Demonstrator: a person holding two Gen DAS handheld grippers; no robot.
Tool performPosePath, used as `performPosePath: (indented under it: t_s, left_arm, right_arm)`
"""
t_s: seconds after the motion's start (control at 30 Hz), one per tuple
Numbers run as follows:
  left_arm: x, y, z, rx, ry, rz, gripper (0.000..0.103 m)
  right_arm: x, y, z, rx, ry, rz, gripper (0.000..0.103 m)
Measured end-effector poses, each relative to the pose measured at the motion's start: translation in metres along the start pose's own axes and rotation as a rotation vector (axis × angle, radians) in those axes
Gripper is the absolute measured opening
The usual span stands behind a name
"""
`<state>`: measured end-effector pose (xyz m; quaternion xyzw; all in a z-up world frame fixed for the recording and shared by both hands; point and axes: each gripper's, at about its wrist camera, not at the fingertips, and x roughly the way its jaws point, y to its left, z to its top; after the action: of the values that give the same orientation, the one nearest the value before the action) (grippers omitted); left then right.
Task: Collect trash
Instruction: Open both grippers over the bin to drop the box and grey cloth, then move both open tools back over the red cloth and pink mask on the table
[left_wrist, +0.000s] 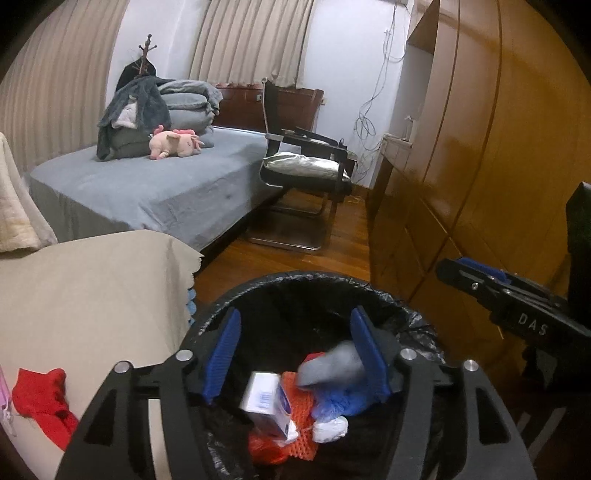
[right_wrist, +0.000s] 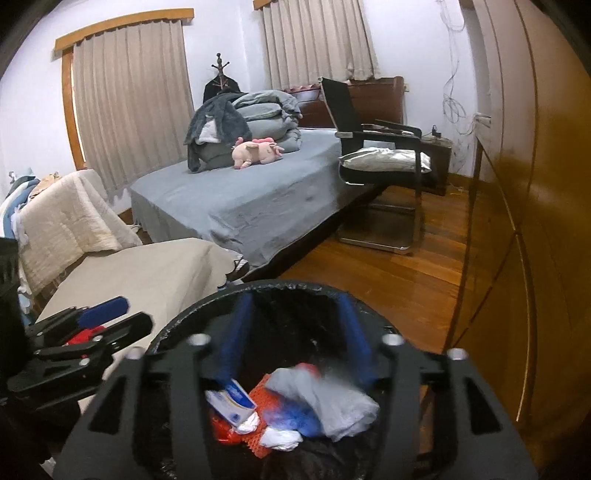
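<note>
**Both grippers spread over the lined bin**

Left gripper (left_wrist: 295, 354) parted wide above the trash bin (left_wrist: 266, 282), nothing between the blue pads (left_wrist: 223, 354). Right gripper (right_wrist: 295, 339) likewise spread and empty, hanging over the same bin at 6 o'clock in its own view.

Inside the black liner: white carton (left_wrist: 264, 400) with blue print, lettering too blurred to read; orange mesh (left_wrist: 299, 439) under it; crumpled grey plastic bag (right_wrist: 328, 400), motion-blurred, at 3 o'clock of the carton; blue scrap (left_wrist: 343, 400); white wad (left_wrist: 328, 428).

Probably all light. Bag and mesh soft and slippery, best pinched at a bunched fold. Carton stiffer but crushable, best taken across its narrow faces.

Red cloth (left_wrist: 40, 400) on the beige-covered surface (left_wrist: 92, 288) at 8 o'clock, outside the bin; whether trash, cannot tell.

Only legible writing: "DAS" on the right gripper's body, seen at 3 o'clock from the left wrist.
</note>
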<state>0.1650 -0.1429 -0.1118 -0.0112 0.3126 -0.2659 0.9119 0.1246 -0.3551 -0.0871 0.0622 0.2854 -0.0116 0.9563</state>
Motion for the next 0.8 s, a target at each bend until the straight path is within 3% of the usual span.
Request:
performPosePath:
  t_s: [0.07,0.1,0.23,0.37,0.8]
  left_arm:
    - [-0.004,0.004,-0.002,-0.003,-0.003,0.017,0.066]
    - [-0.008,0.007,-0.002,-0.006,-0.008,0.034,0.069]
    - [-0.025,0.021,-0.002,-0.032,-0.040,0.094,0.085]
    - [-0.051,0.043,-0.005,-0.064,-0.076,0.159,0.092]
    - [-0.119,0.117,-0.035,-0.150,-0.105,0.348,0.096]
  right_arm:
    - [-0.003,0.000,0.001,0.004,-0.015,-0.013,0.089]
    - [-0.006,0.001,0.002,0.005,-0.028,-0.021,0.094]
    - [-0.010,0.008,0.005,0.005,-0.040,0.003,0.096]
    - [-0.011,0.021,0.009,0.000,-0.047,0.025,0.097]
    - [0.004,0.094,0.006,-0.066,-0.039,0.090,0.098]
